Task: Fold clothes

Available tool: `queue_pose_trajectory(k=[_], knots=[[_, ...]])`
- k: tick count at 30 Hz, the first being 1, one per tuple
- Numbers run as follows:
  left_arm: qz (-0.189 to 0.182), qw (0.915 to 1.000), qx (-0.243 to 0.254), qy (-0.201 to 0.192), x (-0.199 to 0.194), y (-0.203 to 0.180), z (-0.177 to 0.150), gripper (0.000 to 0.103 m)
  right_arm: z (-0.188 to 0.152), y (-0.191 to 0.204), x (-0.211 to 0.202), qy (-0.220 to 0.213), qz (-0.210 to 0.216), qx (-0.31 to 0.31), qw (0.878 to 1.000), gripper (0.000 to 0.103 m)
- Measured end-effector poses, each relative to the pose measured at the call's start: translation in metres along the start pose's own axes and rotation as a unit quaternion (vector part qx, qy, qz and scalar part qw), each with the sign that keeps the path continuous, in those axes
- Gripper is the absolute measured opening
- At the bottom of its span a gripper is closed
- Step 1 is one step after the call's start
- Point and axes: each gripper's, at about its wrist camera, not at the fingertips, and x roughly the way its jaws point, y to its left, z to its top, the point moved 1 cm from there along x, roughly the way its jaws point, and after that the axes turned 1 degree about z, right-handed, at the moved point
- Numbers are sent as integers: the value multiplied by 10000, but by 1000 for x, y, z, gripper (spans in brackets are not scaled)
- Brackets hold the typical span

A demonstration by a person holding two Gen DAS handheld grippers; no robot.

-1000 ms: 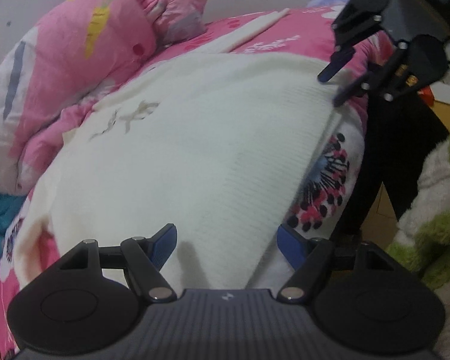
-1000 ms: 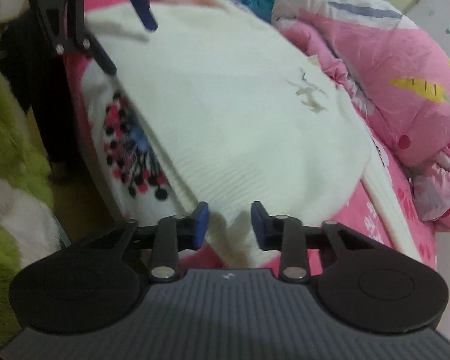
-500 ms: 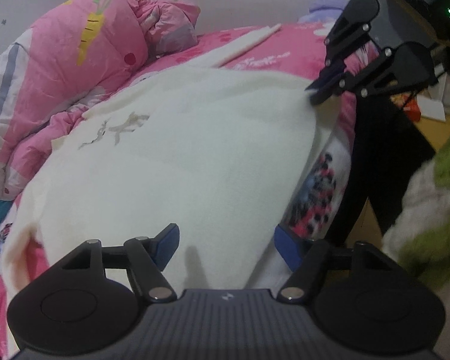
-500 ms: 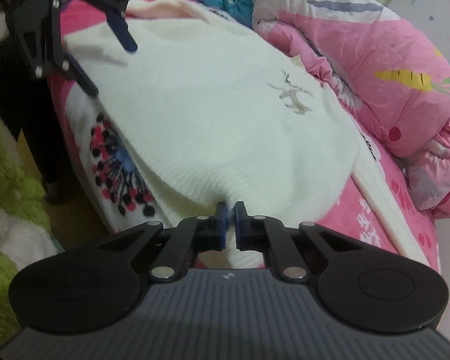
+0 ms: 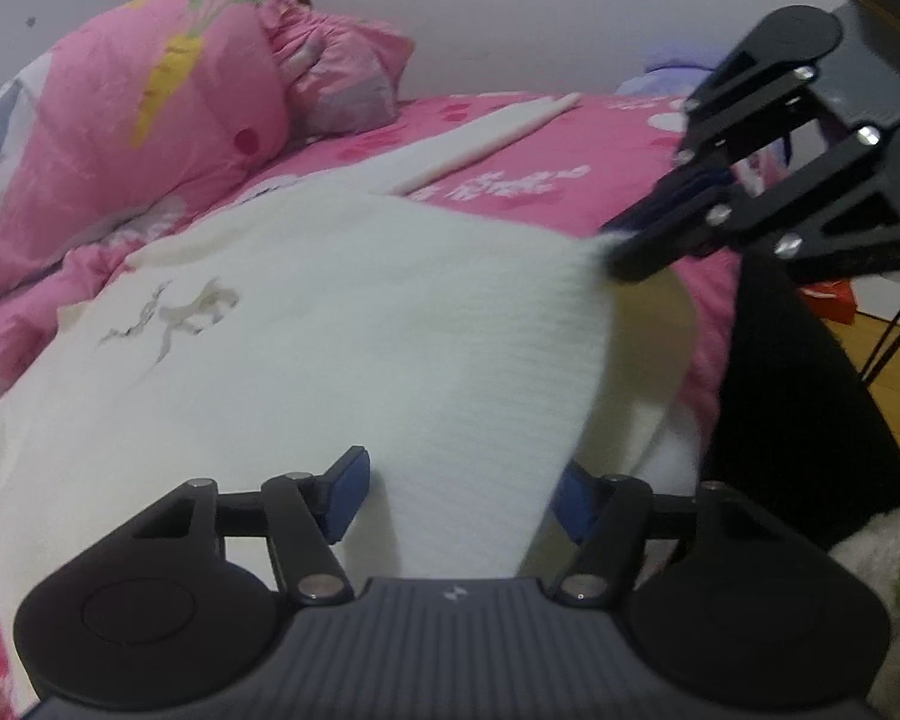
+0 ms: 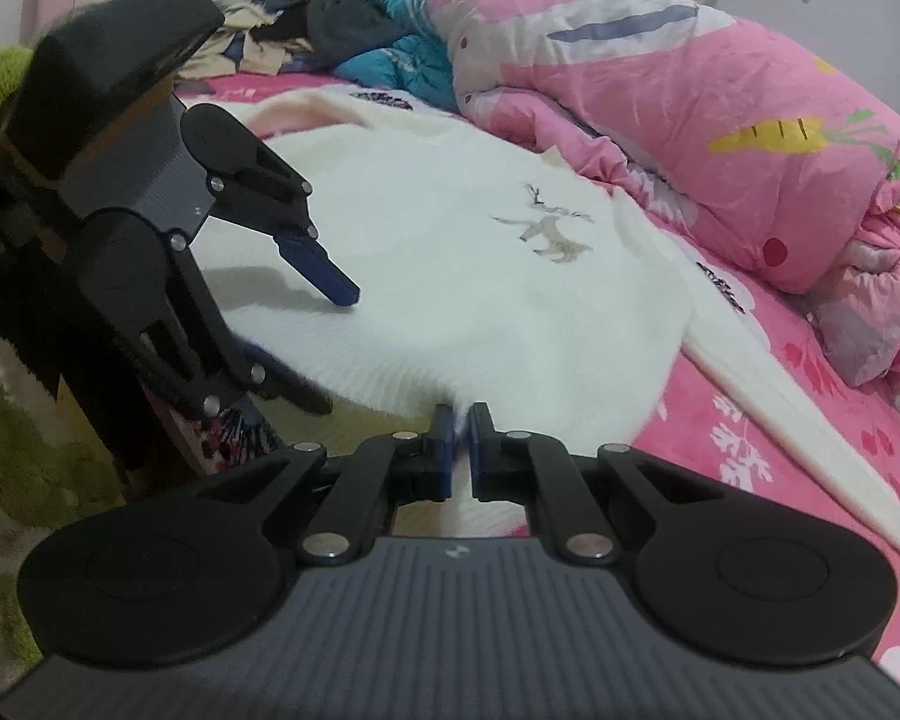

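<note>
White ribbed knit, the sweater (image 5: 342, 324) spread on the bed (image 6: 810, 396) is judged soft, light and floppy, best taken at its hem, already pinched by the right gripper (image 6: 457, 420), the left gripper (image 5: 459, 483) closing around it.

white knit sweater (image 6: 450, 276) | deer motif up | spread flat on bed | hem corner lifted

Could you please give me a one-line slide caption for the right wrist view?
Right gripper pinches the white sweater's hem on the pink bed while the left gripper closes around the hem nearby.
</note>
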Motion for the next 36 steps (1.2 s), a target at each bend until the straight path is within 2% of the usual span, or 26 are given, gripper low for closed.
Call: queue_pose_trajectory(k=[3, 5, 9, 10, 12, 13, 15, 19, 25, 30, 36], knots=[[283, 9993, 160, 209, -13, 10, -14, 52, -1, -4, -2, -61, 21, 110, 9999, 4], [513, 9978, 205, 380, -27, 19, -28, 51, -2, -6, -3, -76, 43, 145, 9999, 4], [1145, 9908, 173, 705, -52, 37, -54, 42, -2, -6, 1, -43, 111, 169, 9998, 4], [1271, 9888, 129, 767, -56, 40, -59, 38, -3, -4, 2, -24, 140, 177, 9997, 4], [1381, 9869, -25, 835, -63, 46, -70, 13, -4, -1, 4, 27, 204, 187, 9996, 4], [1373, 9868, -117, 846, -65, 48, -74, 7, -4, 1, 6, 65, 232, 175, 9996, 4], [1409, 9870, -131, 763, -70, 49, -80, 3, -5, 4, 10, 144, 290, 145, 9994, 4], [1679, 9846, 15, 494, -91, 48, -80, 3, -2, 11, 13, 297, 389, -55, 9988, 4], [1909, 9795, 76, 642, -101, 57, -85, 2, 2, 18, 15, 413, 651, -274, 9966, 4], [1754, 9802, 343, 850, -90, 55, -95, 2, -13, 26, 37, 789, 836, -447, 9924, 4], [1313, 9852, 512, 977, -89, 41, -105, 3, -24, 24, 40, 1046, 958, -413, 9890, 4]])
